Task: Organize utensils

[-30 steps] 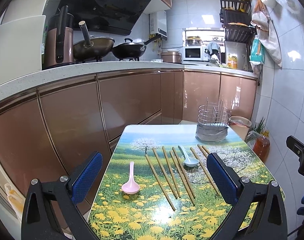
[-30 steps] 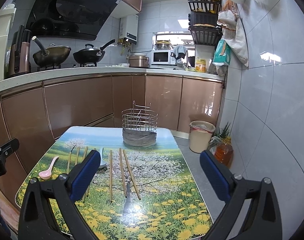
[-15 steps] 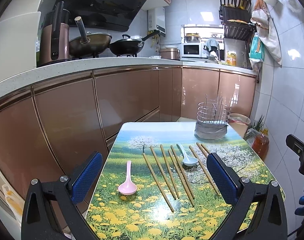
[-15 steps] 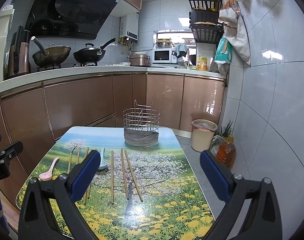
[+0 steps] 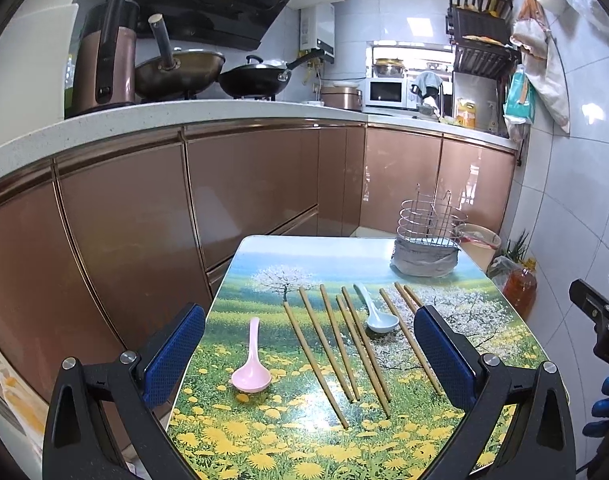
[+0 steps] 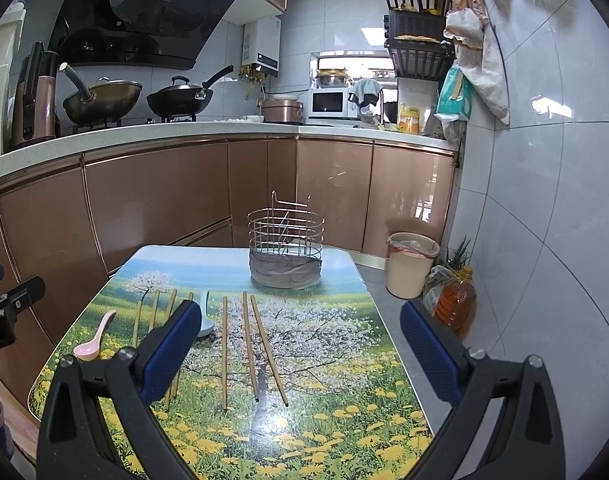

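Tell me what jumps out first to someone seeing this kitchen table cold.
The flower-meadow table grabs the eye, with wooden chopsticks laid in a loose row across it. A pink spoon lies at their left and a pale blue spoon among them. A wire utensil holder stands at the far edge.

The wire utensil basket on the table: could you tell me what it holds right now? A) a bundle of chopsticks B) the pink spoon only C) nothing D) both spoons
C: the wire utensil basket stands empty at the table's far end, while the pink spoon, the pale blue spoon and the chopsticks all lie flat on the table.
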### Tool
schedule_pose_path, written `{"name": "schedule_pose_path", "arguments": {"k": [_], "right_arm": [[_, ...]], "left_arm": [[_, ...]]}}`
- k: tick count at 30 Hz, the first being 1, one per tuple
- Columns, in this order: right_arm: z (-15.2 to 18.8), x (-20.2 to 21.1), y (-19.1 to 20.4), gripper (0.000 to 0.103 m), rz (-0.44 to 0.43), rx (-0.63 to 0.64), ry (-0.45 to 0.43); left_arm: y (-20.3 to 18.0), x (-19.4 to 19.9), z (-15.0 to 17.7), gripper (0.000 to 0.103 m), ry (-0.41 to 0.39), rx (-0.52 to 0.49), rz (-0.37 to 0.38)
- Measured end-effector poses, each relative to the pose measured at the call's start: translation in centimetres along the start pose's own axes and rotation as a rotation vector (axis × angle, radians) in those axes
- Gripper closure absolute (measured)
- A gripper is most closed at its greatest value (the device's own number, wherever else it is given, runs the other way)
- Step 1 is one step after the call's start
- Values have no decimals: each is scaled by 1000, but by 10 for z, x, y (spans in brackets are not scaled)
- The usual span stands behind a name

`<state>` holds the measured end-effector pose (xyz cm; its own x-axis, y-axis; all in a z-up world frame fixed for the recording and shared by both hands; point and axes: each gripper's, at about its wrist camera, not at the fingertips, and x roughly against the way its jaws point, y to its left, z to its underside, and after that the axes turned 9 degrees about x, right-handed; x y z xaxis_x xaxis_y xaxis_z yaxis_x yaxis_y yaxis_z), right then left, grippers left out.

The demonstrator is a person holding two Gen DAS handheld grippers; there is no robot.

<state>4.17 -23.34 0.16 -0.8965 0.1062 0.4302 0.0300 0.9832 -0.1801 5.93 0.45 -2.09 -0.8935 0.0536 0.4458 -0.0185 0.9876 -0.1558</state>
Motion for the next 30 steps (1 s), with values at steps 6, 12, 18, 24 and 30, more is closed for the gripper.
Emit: {"name": "schedule_pose_path", "arguments": {"k": [6,12,18,24,30], "right_arm": [[-4,-11,3,2,-46,1,19],[-14,-25,7,2,-74,19,55],[-35,-40,7,2,-117,47,66],[-59,-66,4,2,-179,80,93],[-72,-94,3,4,-229,103,137]], "left_arm": [[2,-9,-5,0,16,-7,-17],[7,-22,-17,0,35,-15,-36],[11,-44,-29,0,71,-23,-45],[11,-71,-38,0,121,-32,-47],[12,-98,-49,0,188,-36,-36]]}}
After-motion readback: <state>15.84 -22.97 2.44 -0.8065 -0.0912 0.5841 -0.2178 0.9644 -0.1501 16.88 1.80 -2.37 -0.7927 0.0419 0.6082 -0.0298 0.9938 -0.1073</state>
